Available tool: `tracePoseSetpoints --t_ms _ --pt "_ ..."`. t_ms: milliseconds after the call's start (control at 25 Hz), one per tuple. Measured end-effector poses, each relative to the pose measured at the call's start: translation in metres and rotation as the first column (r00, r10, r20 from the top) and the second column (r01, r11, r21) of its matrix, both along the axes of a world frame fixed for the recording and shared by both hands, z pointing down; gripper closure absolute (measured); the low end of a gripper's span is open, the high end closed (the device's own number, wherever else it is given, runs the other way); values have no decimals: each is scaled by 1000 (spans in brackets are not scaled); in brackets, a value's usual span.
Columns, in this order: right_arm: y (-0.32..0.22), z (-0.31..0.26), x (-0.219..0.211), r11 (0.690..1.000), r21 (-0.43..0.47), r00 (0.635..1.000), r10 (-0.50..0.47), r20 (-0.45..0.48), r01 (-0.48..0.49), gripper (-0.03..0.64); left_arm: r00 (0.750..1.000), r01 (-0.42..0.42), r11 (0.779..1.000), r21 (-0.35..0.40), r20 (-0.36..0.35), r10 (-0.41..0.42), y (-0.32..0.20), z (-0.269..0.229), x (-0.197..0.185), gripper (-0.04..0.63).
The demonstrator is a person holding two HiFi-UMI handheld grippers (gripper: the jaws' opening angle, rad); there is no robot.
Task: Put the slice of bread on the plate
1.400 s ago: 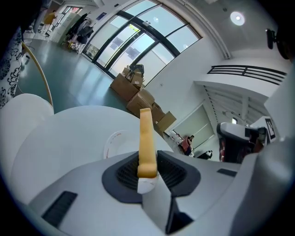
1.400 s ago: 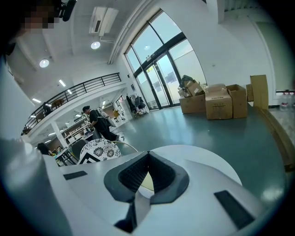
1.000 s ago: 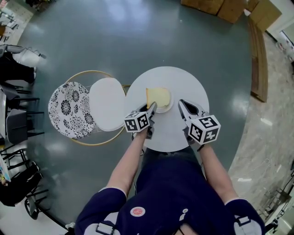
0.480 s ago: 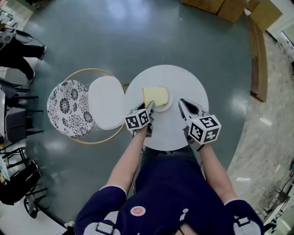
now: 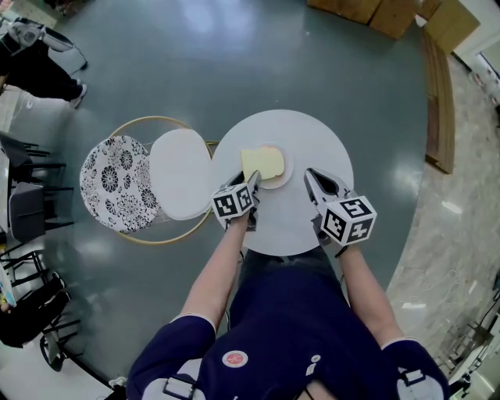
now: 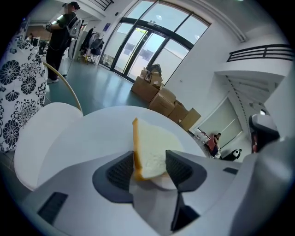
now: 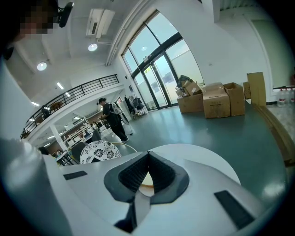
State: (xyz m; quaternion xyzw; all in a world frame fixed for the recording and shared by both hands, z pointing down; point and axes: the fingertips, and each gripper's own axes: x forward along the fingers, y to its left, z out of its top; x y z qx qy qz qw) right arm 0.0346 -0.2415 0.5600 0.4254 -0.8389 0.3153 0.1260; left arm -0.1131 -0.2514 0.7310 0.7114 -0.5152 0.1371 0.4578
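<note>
The slice of bread (image 5: pixel 262 163) lies on a small white plate (image 5: pixel 287 166) in the middle of the round white table (image 5: pixel 320 141). My left gripper (image 5: pixel 252 184) is at the slice's near edge. Its jaws are opening. In the left gripper view the bread (image 6: pixel 150 145) sits between the pads (image 6: pixel 120 170), which stand off it on both sides, and the plate (image 6: pixel 162 182) shows beneath. My right gripper (image 5: pixel 311 176) hovers to the right of the plate, shut with nothing in it. In the right gripper view its tips (image 7: pixel 148 156) meet.
To the left of the table stand a plain white round seat (image 5: pixel 181 173) and a floral-patterned one (image 5: pixel 117 185) inside a gold hoop (image 5: pixel 156 123). Cardboard boxes (image 5: pixel 367 12) and a wooden bench (image 5: pixel 440 101) lie far back. A person (image 5: pixel 39 58) walks at the far left.
The bread has gone from tilted up in the left gripper to lying flat on the plate. The left jaws have spread apart. The right gripper has kept still.
</note>
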Motion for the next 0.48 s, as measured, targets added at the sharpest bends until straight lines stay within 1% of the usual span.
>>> tracePoseSetpoints --t_ms 240,360,480 --pt "1 -7 4 1000 20 1000 0 11 0 612 999 -6 999 47 43 4 -1 -18 -8 385" --pt "1 -14 4 999 37 1000 -5 21 4 612 998 -17 996 84 69 11 1 -37 -10 385" --pt "2 -21 2 998 57 999 -18 30 16 612 996 -49 990 132 87 37 5 -59 -8 387"
